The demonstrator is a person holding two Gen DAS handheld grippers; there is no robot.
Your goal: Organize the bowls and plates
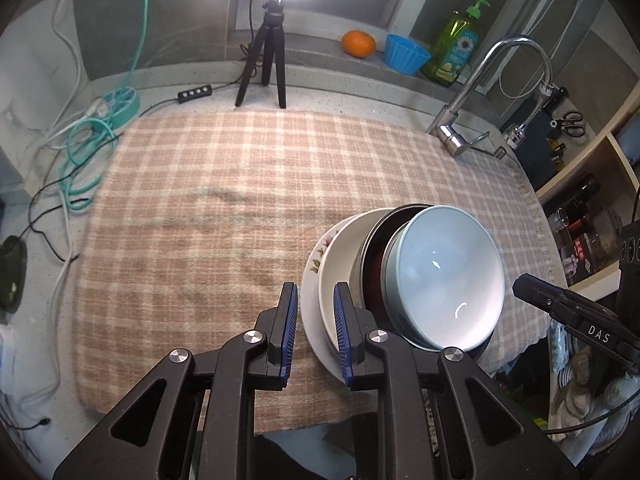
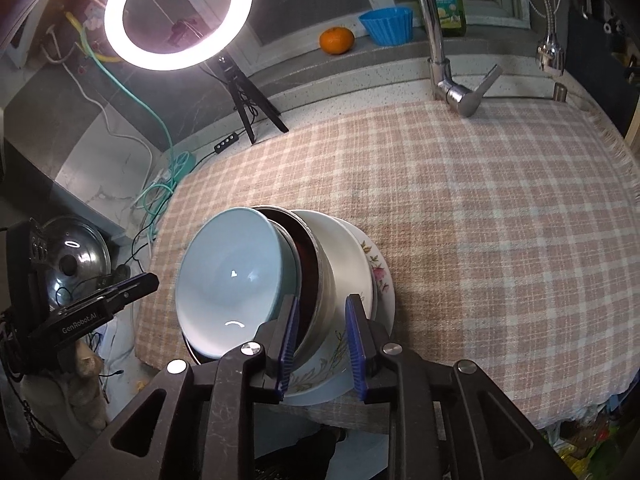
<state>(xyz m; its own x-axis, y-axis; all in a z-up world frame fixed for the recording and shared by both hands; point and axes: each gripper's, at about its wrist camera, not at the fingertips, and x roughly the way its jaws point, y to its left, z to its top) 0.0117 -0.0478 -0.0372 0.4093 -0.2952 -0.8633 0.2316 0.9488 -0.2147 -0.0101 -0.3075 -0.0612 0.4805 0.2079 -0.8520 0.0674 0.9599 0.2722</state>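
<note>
Both tongs slightly spread over one nested stack of dishes, neither pinching anything.

Left gripper (image 1: 316, 300): jaws a narrow gap apart, blue pads straddling the left rim of the stack from above; can't tell if a pad touches the white rim, no clamp visible. Right gripper (image 2: 322, 312): same narrow gap, jaws either side of the stack's right rims, not pressing them. Stack sits right between the two tongs, near the front edge of the checked cloth (image 1: 224, 200). Count: 1 floral plate (image 2: 378, 276) at the bottom, 1 white dish (image 2: 344, 252) in it, 1 dark metal-rimmed bowl (image 2: 310, 264), 1 pale blue bowl (image 2: 228, 272) on top. All round, so no long axis; openings face up. Blue bowl sits off-centre and tilted in the stack.
</note>
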